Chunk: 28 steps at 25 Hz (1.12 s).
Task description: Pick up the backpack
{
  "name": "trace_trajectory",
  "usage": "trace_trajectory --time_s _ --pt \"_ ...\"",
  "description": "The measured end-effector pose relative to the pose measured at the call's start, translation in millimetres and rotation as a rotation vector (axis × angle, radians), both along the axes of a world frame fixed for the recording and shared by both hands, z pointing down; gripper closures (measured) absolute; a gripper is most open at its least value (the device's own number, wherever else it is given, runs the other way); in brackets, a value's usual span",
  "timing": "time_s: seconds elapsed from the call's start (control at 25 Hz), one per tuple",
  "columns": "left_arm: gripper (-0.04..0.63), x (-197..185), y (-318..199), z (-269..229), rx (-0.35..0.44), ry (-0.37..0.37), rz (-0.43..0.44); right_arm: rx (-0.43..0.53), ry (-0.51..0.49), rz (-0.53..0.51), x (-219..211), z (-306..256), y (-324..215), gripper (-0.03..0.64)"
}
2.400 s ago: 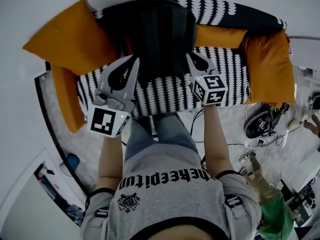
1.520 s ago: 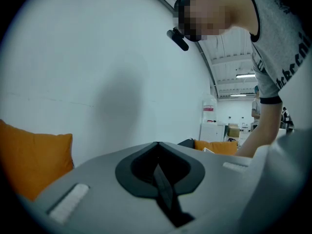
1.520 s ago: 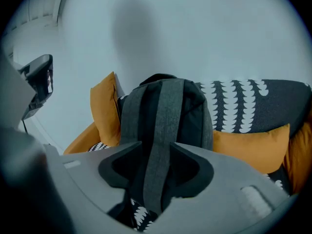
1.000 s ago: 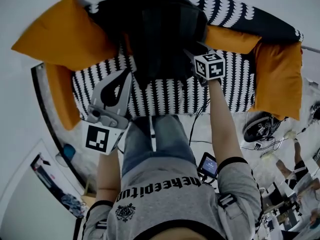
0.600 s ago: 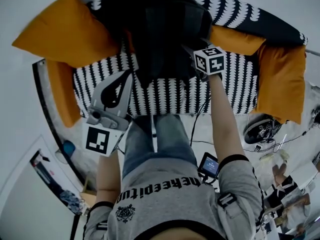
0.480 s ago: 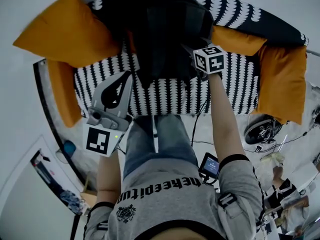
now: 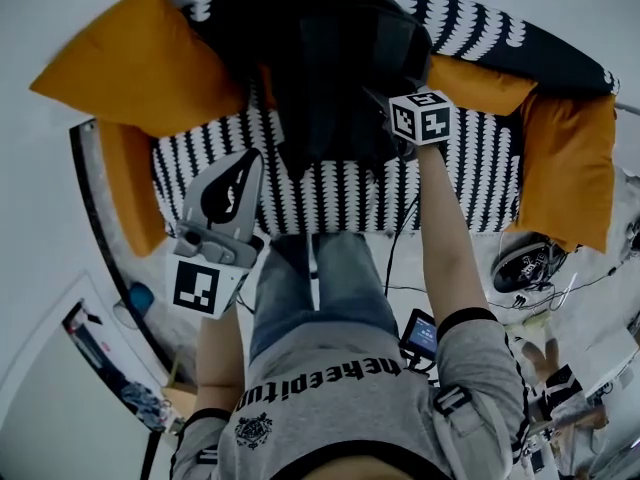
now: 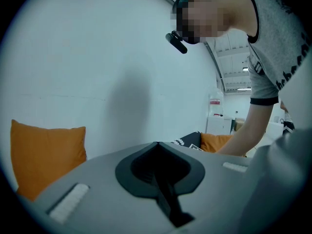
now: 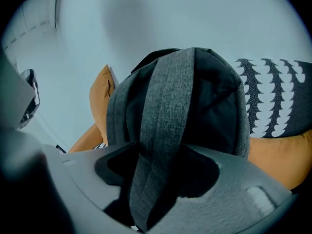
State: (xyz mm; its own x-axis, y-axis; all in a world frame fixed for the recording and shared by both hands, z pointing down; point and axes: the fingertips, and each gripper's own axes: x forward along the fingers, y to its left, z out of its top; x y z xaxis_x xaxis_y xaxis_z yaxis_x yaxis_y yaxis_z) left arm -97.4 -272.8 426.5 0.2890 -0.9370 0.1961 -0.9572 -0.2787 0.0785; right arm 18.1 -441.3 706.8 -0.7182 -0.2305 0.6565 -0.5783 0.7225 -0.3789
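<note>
The right gripper (image 9: 161, 149) has its jaws wide apart. The grey woven strap (image 9: 168, 91) of the black fabric backpack (image 7: 330, 58) runs down between them, and they do not squeeze it. The left gripper (image 8: 158, 143) has its jaws closed together with nothing in them. It hangs in the air over the front of the seat, beside the backpack and not touching it.

The backpack stands up at the back of a sofa with a black-and-white patterned cover (image 7: 450, 178). A big orange cushion (image 7: 130, 63) sits at the left end of the sofa. Another orange cushion (image 7: 565, 158) sits at the right end. A third, flatter orange cushion (image 7: 475, 80) lies just beside the backpack on its right. A plain pale wall (image 8: 97, 57) is behind the sofa.

Patterned seat shows on both sides of the backpack and between it and the front edge. The person's legs in blue jeans (image 7: 315, 278) stand right at that front edge. To the right is pale floor (image 7: 470, 258) with thin cables and a dark shoe (image 7: 525, 265).
</note>
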Motion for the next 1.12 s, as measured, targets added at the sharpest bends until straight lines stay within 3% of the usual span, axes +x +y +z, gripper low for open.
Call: trace_trajectory --time_s 0.2,0.36,0.44,1.12 --pt "0.578 -5 3 -1 -0.008 -0.007 -0.013 0.012 0.031 0.021 -4 1 -4 0.378" --pt "0.58 -5 8 1 -0.01 -0.009 -0.013 0.025 0.014 -0.004 -7 -7 6 0.539" --pt "0.579 -5 7 1 -0.004 -0.007 -0.01 0.044 0.004 -0.007 -7 -12 9 0.583" --pt "0.579 0 14 -32 0.07 -0.005 0.06 0.36 -0.122 0.062 -5 -144 37 0.589"
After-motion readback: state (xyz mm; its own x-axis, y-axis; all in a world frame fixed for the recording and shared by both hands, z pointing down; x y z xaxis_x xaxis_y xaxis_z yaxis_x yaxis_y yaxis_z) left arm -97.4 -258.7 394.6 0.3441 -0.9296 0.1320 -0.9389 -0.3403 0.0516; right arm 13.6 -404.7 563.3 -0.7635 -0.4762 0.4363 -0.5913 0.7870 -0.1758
